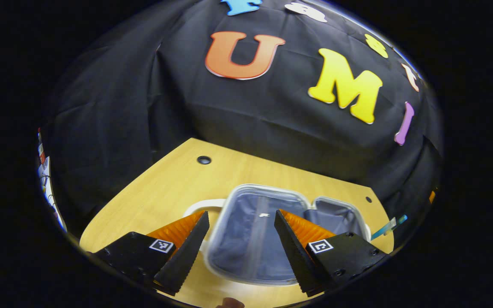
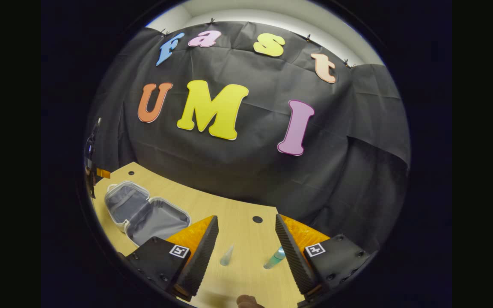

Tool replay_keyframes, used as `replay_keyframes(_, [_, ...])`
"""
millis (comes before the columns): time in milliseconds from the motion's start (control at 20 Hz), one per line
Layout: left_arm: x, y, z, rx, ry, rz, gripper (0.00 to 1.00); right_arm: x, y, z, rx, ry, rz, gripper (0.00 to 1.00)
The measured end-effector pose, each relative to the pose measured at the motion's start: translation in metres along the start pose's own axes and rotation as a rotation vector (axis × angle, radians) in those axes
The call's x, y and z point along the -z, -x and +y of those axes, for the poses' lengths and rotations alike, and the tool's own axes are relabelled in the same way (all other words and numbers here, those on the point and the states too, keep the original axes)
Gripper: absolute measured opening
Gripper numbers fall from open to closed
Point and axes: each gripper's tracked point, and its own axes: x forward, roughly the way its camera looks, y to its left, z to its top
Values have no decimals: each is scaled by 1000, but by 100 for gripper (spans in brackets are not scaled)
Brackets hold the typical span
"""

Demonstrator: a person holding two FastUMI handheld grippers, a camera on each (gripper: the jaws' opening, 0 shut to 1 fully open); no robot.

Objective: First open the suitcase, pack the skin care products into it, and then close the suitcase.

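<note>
A small white suitcase with grey lining lies wide open on the wooden table, both halves flat. My left gripper hangs open above its nearer half, nothing between the fingers. From the right gripper view the same suitcase sits at the far left. My right gripper is open over two skin care items lying on the table: a small clear bottle and a teal tube. A teal item also lies just right of the suitcase in the left gripper view.
Black cloth walls the booth behind the table. A round cable hole sits near the table's back edge, and another hole shows beyond the bottles. The table's rounded edge falls away at the left.
</note>
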Motion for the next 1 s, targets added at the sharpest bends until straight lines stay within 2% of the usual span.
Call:
replay_keyframes(300, [17, 10, -159, 180, -69, -20, 98, 30, 0, -70, -5, -1, 14, 79])
replay_keyframes(500, [53, 12, -251, 281, -111, 19, 98, 48, 1, -112, -8, 1, 29, 79])
replay_keyframes(750, [108, 17, -356, 425, -229, 73, 98, 77, -2, -156, -8, -5, 68, 79])
replay_keyframes(1000, [168, -8, -422, 471, -293, 144, 98, 117, -11, -175, -44, 13, 129, 79])
